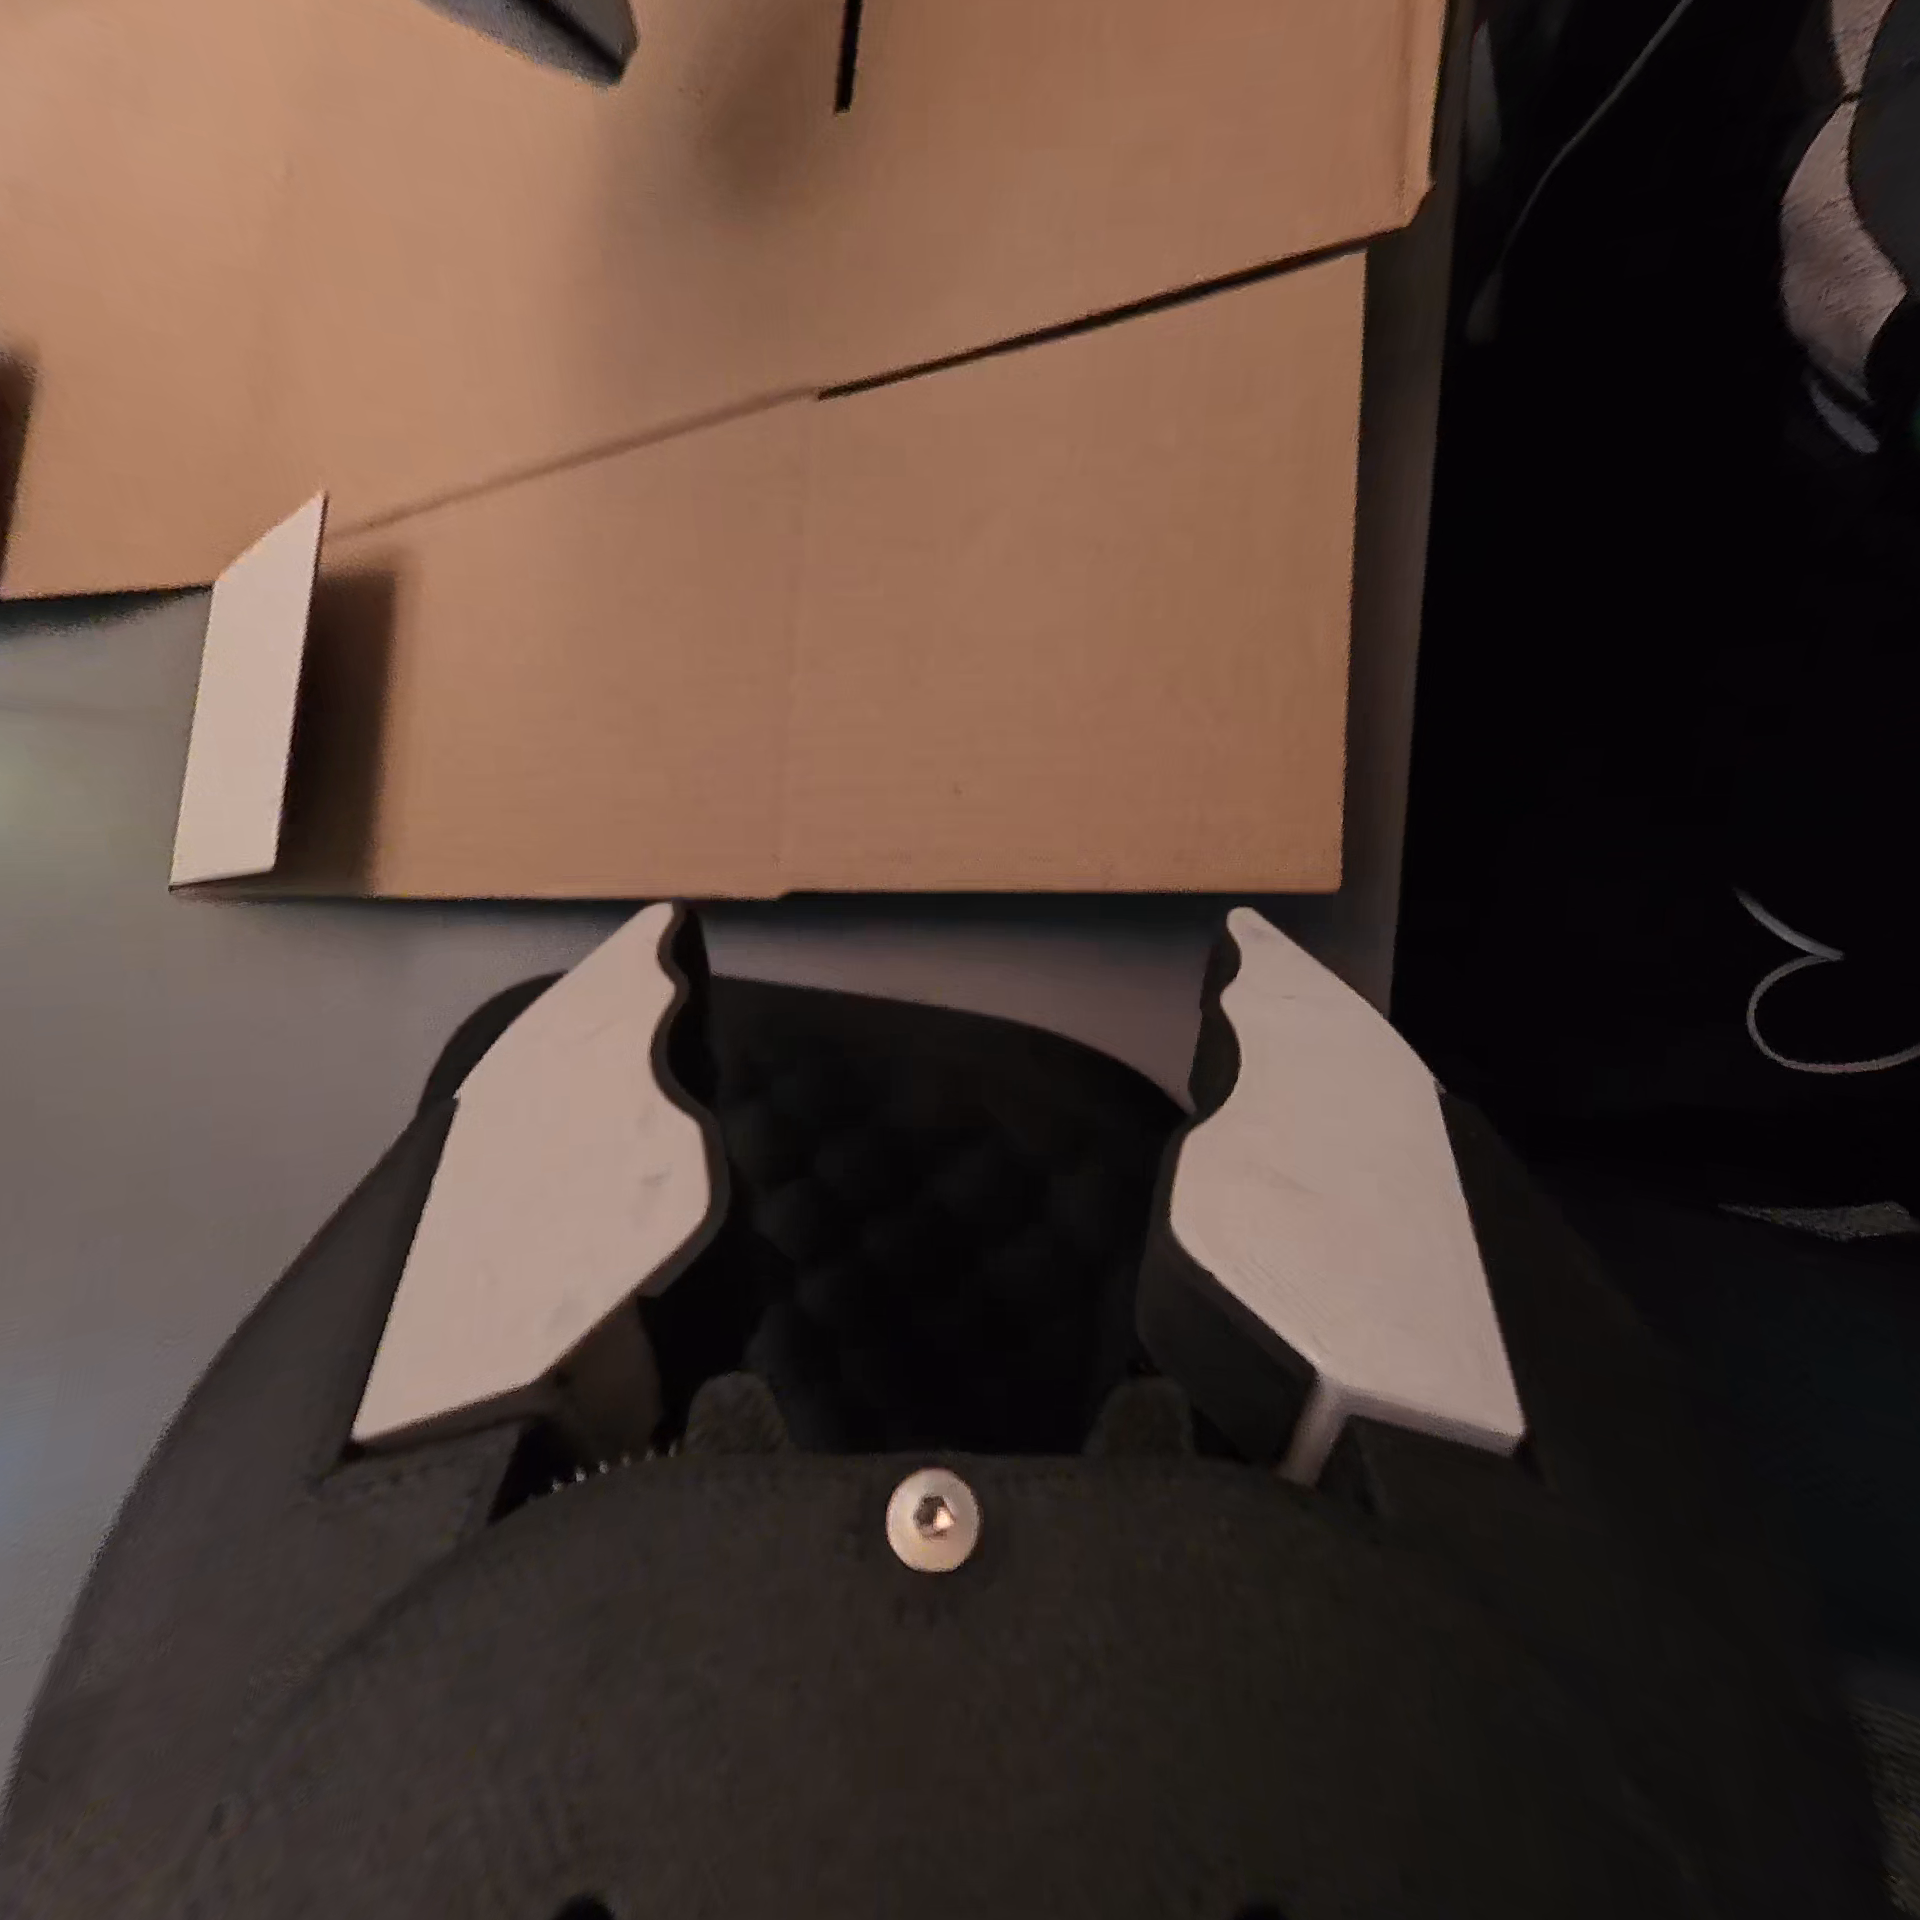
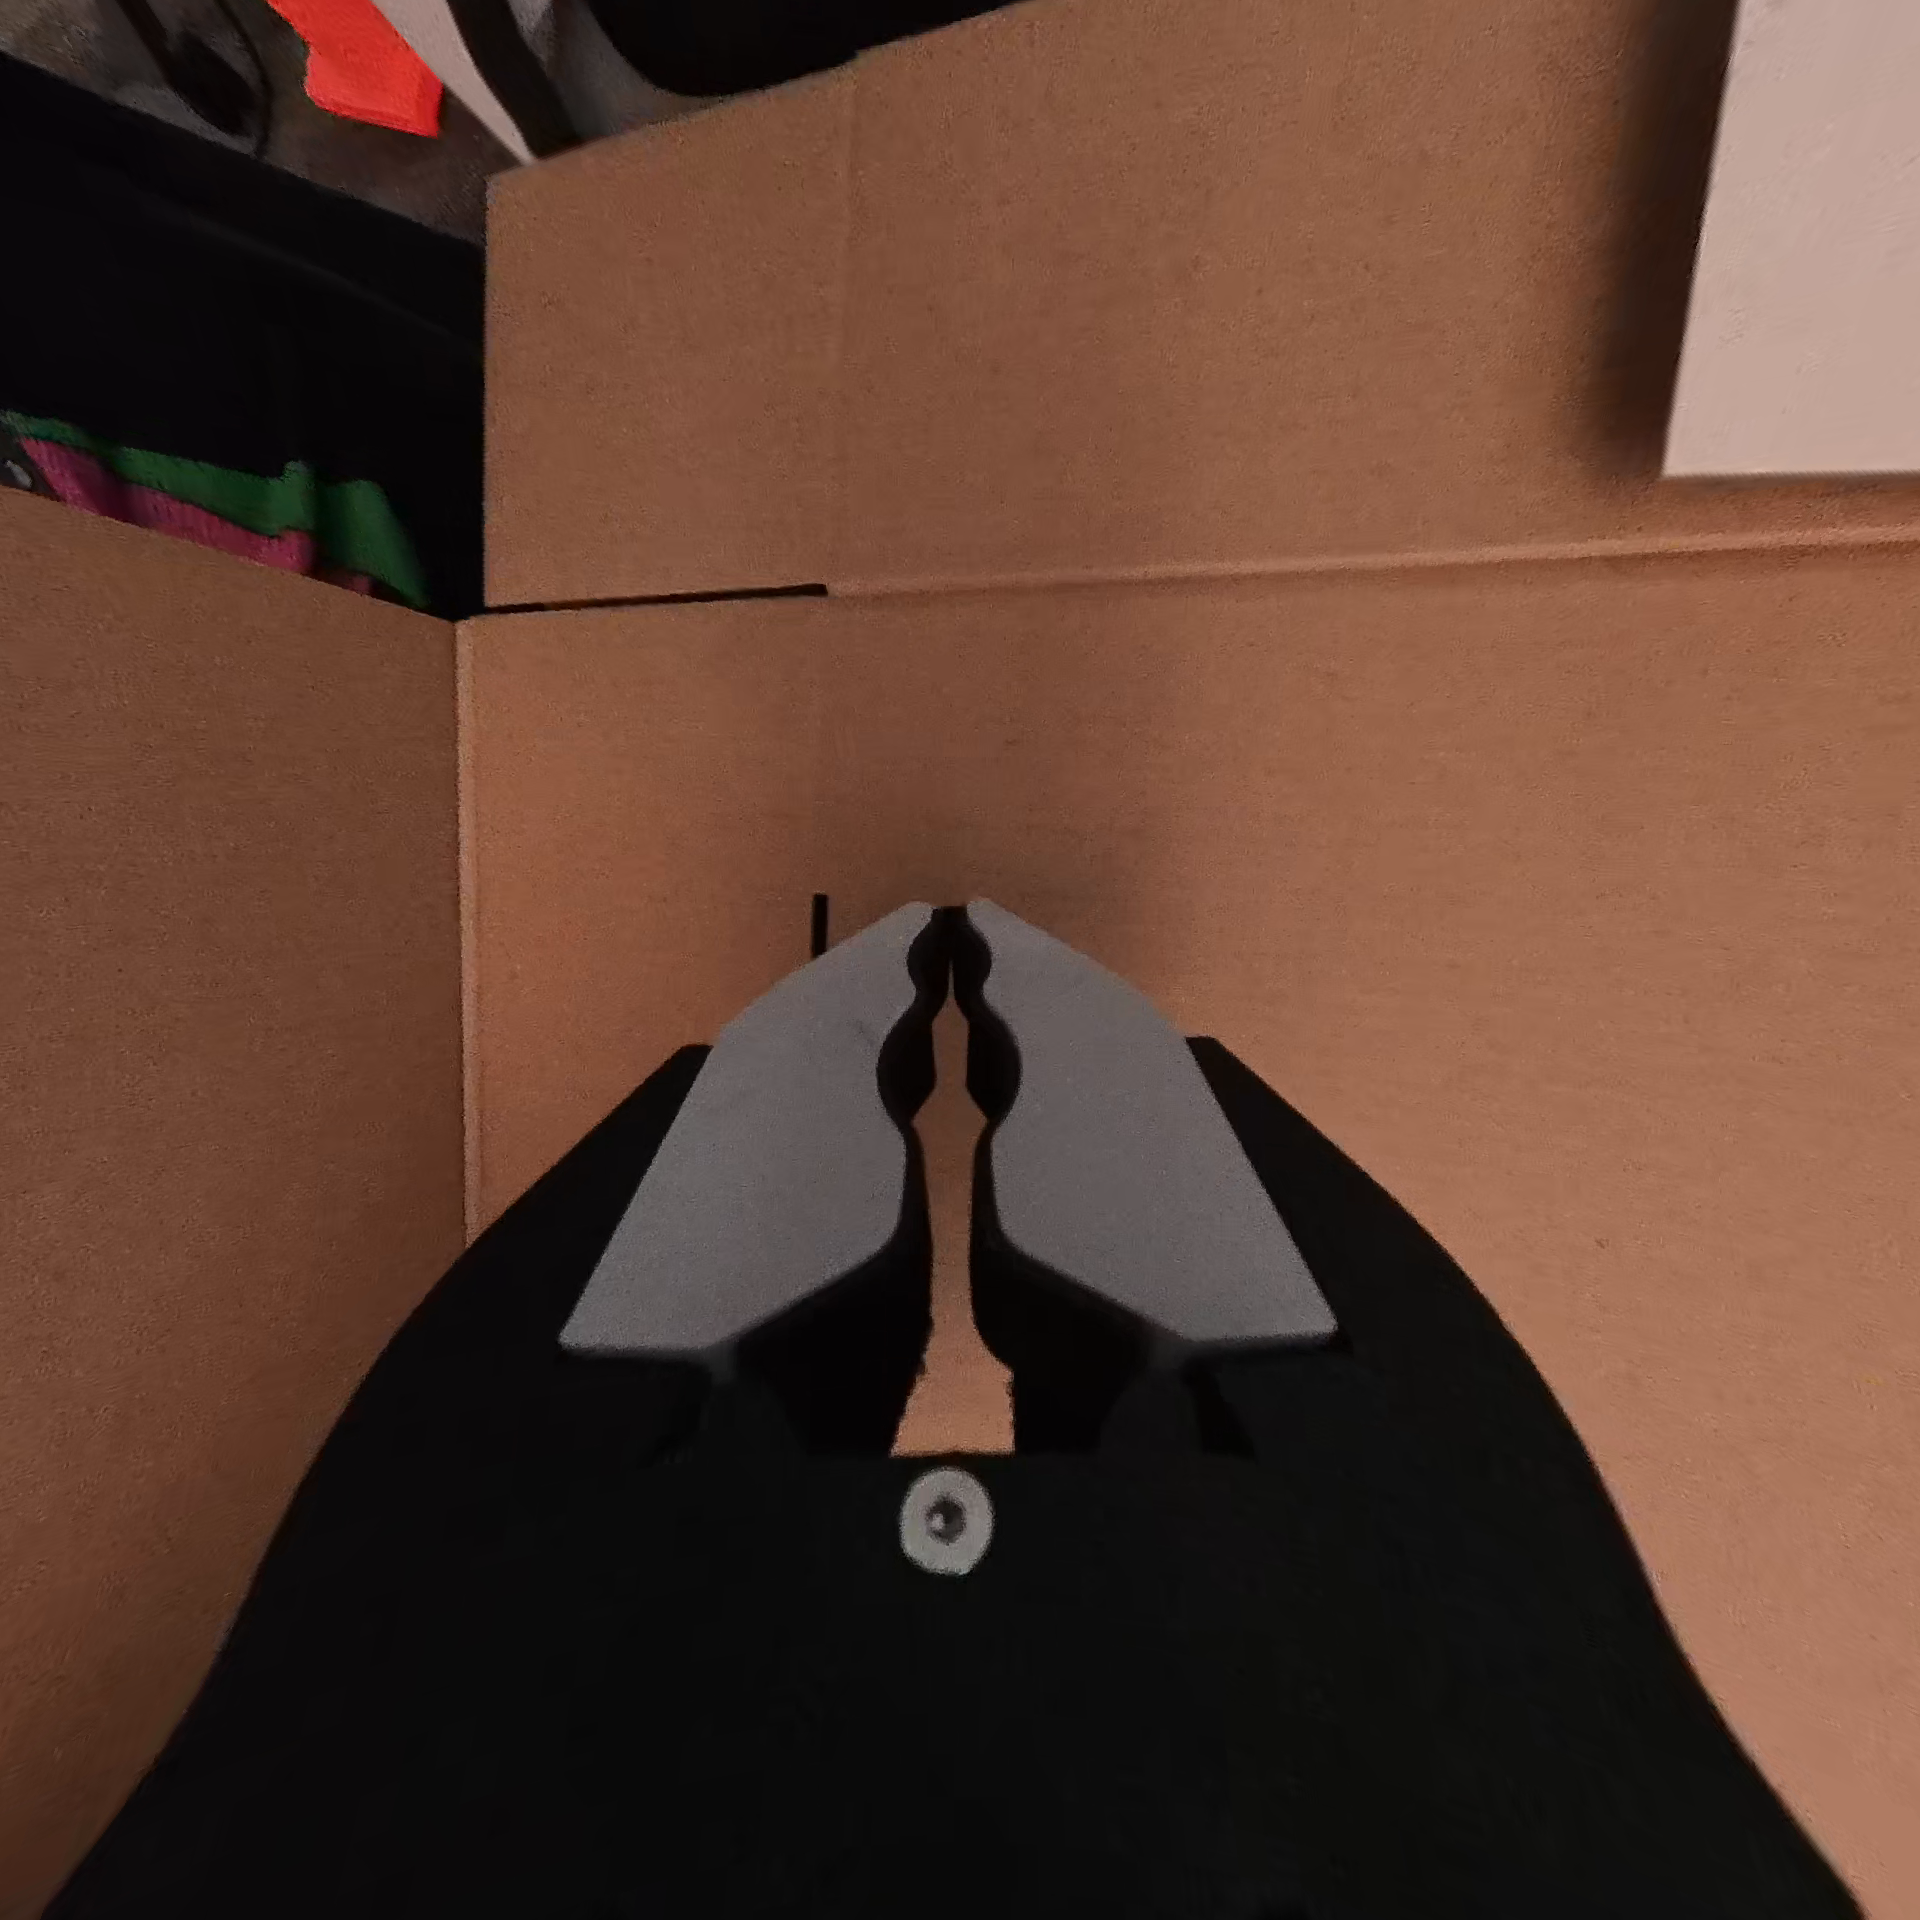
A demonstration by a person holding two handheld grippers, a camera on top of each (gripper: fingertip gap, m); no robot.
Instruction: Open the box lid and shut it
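The left tool (image 1: 956, 920) is released, its two pale grey fingers (image 1: 582, 1164) spread wide with their tips just below the lower edge of the brown corrugated cardboard box (image 1: 1039, 644), which fills the upper part of the left wrist view above a grey surface (image 1: 156, 1039); a small white card-like flap (image 1: 255, 707) stands at the box's left edge. The right tool (image 2: 948, 912) is clenched with nothing visible between its fingers, its tips close against a brown cardboard panel of the box (image 2: 1247, 831). Whether they touch the panel cannot be told.
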